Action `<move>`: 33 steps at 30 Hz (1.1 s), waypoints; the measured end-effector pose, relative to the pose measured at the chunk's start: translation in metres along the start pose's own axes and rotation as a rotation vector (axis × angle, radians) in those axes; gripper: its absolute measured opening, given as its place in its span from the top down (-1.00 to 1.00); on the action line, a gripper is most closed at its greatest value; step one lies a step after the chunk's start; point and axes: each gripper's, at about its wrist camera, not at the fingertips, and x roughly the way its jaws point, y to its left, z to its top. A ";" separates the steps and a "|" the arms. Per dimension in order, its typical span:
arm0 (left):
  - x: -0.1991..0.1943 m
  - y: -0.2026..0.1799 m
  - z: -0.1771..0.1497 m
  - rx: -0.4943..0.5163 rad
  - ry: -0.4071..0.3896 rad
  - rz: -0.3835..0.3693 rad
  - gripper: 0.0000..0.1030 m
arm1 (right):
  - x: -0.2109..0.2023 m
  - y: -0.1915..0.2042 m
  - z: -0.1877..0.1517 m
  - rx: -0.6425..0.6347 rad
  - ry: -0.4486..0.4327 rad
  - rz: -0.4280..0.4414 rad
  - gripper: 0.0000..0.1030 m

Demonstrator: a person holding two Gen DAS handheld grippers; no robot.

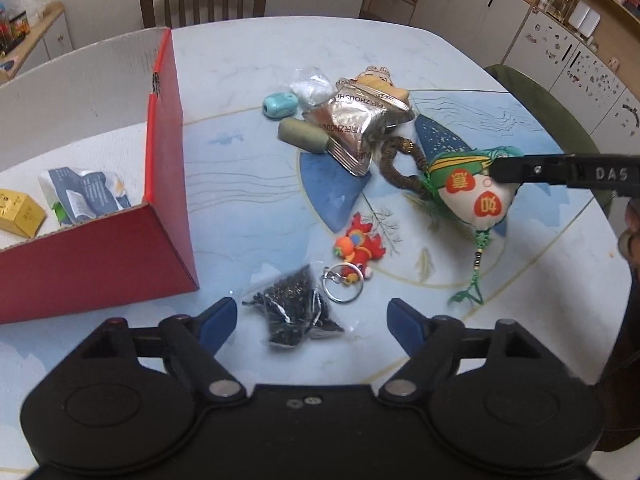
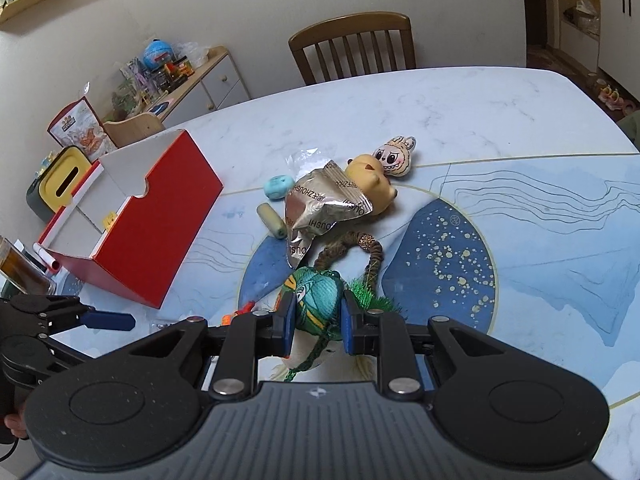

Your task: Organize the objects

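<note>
My right gripper [image 2: 318, 320] is shut on a green-and-white embroidered sachet [image 2: 318, 296], at table centre; in the left wrist view the right gripper [image 1: 500, 168] pinches the sachet [image 1: 468, 192] at its top, and I cannot tell whether it is lifted. My left gripper [image 1: 312, 314] is open, low over a clear bag of black beads [image 1: 294, 312] lying between its fingers. A red dragon keychain [image 1: 360, 246] lies just beyond. The red box [image 1: 168, 184] stands to the left, holding a gold carton [image 1: 18, 212] and a blue-white packet [image 1: 84, 196].
A silver foil packet [image 2: 320, 208], turquoise stone [image 2: 277, 186], green cylinder [image 2: 272, 220], brown braided cord [image 2: 360, 248], yellow toy [image 2: 370, 184] and plush face [image 2: 394, 156] cluster behind the sachet. A wooden chair [image 2: 352, 48] stands at the far edge, a green chair [image 1: 548, 108] to the right.
</note>
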 end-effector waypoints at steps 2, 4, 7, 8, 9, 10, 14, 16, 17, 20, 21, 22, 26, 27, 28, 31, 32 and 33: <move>0.009 0.002 0.001 -0.021 0.020 0.008 -0.56 | 0.000 -0.001 0.001 0.002 0.001 0.002 0.58; 0.017 0.004 0.001 -0.047 0.037 0.001 -0.46 | 0.001 -0.001 0.002 0.002 0.004 0.002 0.58; 0.026 0.007 0.002 -0.072 0.059 -0.006 -0.22 | 0.002 0.000 0.003 -0.003 0.009 0.004 0.58; 0.028 0.008 0.002 -0.078 0.063 -0.008 -0.15 | 0.003 0.000 0.003 -0.003 0.011 0.006 0.58; 0.029 0.009 0.002 -0.083 0.068 -0.008 -0.04 | 0.003 0.000 0.003 -0.005 0.012 0.008 0.58; 0.030 0.009 0.001 -0.088 0.071 -0.009 0.04 | 0.003 0.000 0.004 -0.007 0.012 0.008 0.58; 0.029 0.011 0.001 -0.096 0.064 -0.007 0.16 | 0.003 0.001 0.005 -0.009 0.010 0.017 0.58; 0.028 0.012 0.001 -0.099 0.056 -0.003 0.26 | 0.003 0.002 0.006 -0.009 0.009 0.020 0.58; 0.027 0.012 0.002 -0.104 0.049 -0.004 0.29 | 0.003 0.003 0.006 -0.009 0.008 0.023 0.58; 0.021 0.014 0.003 -0.119 0.038 -0.013 0.35 | 0.000 0.006 0.008 -0.009 0.002 0.030 0.58; 0.018 0.014 0.003 -0.122 0.032 -0.017 0.36 | -0.002 0.008 0.009 -0.009 -0.002 0.035 0.58; 0.015 0.015 0.004 -0.122 0.023 -0.023 0.36 | -0.004 0.010 0.010 -0.010 -0.009 0.039 0.58; -0.001 0.019 0.004 -0.135 0.004 -0.038 0.37 | -0.016 0.018 0.016 -0.007 -0.038 0.055 0.58; -0.006 0.020 0.004 -0.140 0.000 -0.043 0.37 | -0.020 0.020 0.018 -0.003 -0.043 0.060 0.58; -0.013 0.020 0.005 -0.142 -0.008 -0.053 0.37 | -0.023 0.023 0.021 -0.001 -0.048 0.068 0.58; -0.035 0.020 0.009 -0.134 -0.043 -0.079 0.37 | -0.035 0.035 0.030 -0.021 -0.076 0.094 0.58; -0.042 0.021 0.011 -0.131 -0.054 -0.081 0.37 | -0.038 0.039 0.034 -0.031 -0.085 0.100 0.58; -0.049 0.021 0.013 -0.133 -0.062 -0.082 0.37 | -0.041 0.044 0.038 -0.039 -0.093 0.108 0.58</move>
